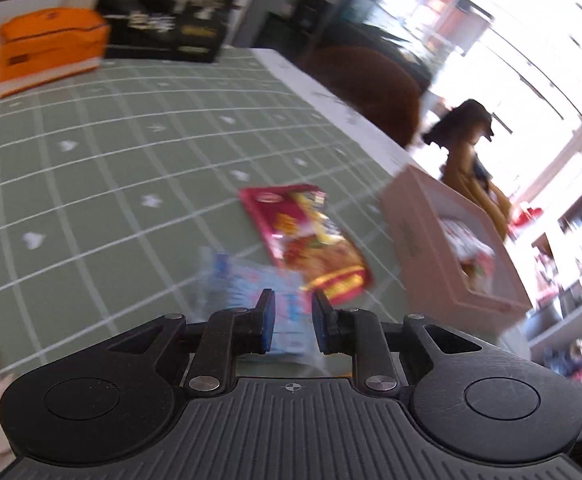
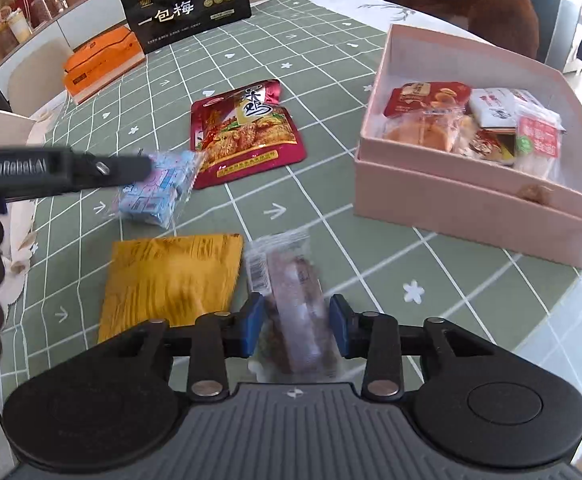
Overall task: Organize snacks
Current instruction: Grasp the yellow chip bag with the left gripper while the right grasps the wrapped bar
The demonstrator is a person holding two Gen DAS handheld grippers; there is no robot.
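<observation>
Snacks lie scattered on your green checked tablecloth, and more already sit inside the pink box at the right side of the table.

Your right gripper is part-way open, its blue pads on either side of a clear-wrapped brown bar, with a little gap showing on both sides. Whether the pads touch the wrapper, you cannot tell from this view. Just left of the bar lies a yellow packet.

Your left gripper has its jaws narrowly apart over a blue packet; that view is blurred, so contact is unclear. From the right wrist camera, the left gripper reaches in from the left with its tip over the blue packet.

Beside the blue packet, the red pouch lies flat, its corner touching or overlapping the blue one. The pink box stands near it, apart.

At the far end of the table you have an orange box and an upright black bag side by side.
</observation>
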